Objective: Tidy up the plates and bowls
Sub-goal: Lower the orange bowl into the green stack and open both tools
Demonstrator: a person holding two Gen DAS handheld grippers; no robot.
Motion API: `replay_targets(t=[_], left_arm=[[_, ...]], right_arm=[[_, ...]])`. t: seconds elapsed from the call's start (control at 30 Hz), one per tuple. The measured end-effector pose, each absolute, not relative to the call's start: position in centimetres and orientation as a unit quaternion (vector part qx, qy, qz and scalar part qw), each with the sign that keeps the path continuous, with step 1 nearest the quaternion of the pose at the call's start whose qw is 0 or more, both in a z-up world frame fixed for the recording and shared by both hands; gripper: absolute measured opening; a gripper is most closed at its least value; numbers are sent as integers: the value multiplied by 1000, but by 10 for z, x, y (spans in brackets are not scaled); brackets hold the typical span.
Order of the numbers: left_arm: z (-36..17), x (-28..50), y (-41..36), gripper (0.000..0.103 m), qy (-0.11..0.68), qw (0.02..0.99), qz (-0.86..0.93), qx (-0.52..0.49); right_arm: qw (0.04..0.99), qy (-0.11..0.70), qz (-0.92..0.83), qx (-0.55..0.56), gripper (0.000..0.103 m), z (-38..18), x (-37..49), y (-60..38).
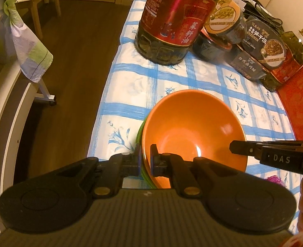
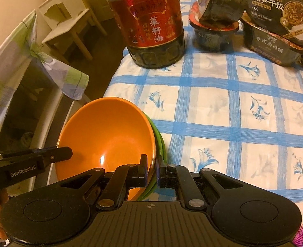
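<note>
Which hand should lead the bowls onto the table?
Probably right: the right tool grips the bowls on the rim facing bare tablecloth; the left tool is by the table's edge.

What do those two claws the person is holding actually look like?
Both are matte black plastic. The left claw and the right claw each have two flat fingers on jointed links with brass and silver pivot pins, round discs at the sides and a ribbed grey base. White lettering reads "DAS" on the right one, "GenRobot.AI" on the left.
</note>
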State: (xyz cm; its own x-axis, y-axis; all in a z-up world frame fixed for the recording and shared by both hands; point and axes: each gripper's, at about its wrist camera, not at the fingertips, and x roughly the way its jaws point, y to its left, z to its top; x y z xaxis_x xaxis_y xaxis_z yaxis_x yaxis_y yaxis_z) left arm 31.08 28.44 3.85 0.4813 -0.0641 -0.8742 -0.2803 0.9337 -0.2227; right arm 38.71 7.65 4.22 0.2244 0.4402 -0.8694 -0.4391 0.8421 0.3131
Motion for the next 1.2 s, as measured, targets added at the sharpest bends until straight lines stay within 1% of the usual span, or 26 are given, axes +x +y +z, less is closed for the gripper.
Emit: replay_targets(t=[0.13, 0.17, 0.27, 0.33, 0.4, 0.43, 0.5, 0.57, 0.7, 0.87, 0.9, 0.97, 1.2], left_arm=[[33, 311, 284, 7, 507, 843, 60, -170], [32, 310, 285, 8, 505, 844, 61, -172], [31, 310, 282, 11, 503, 847, 62, -161], [31, 309, 282, 15, 502, 848, 67, -158], [31, 307, 283, 16, 498, 848, 68, -167], [33, 305, 284, 17, 494, 850, 70, -171], [36, 300, 285, 19, 488, 851, 71, -177], [41, 294, 285, 24, 482, 853, 71, -184], [55, 278, 280, 28, 470, 860, 69, -185], [65, 251, 268, 41, 459, 866, 67, -186], [65, 246, 265, 43, 458, 868, 67, -183], [64, 232, 259, 49, 455, 869, 67, -181], [47, 184, 232, 60, 448, 875, 64, -173]], right_arm=[[783, 556, 279, -13, 8, 36, 388, 80], [784, 555, 278, -15, 8, 35, 388, 80], [787, 547, 286, -15, 12, 34, 388, 81], [784, 546, 293, -9, 21, 34, 388, 80], [786, 543, 296, -5, 38, 36, 387, 78], [788, 541, 295, -4, 40, 38, 386, 76], [791, 536, 294, 4, 42, 41, 385, 71], [793, 533, 295, 14, 43, 46, 382, 65], [795, 530, 294, 19, 48, 54, 369, 51], [801, 524, 289, 23, 52, 60, 343, 26], [801, 524, 288, 25, 53, 59, 337, 21], [803, 523, 286, 30, 53, 59, 326, 11], [807, 523, 273, 18, 55, 51, 274, -15]])
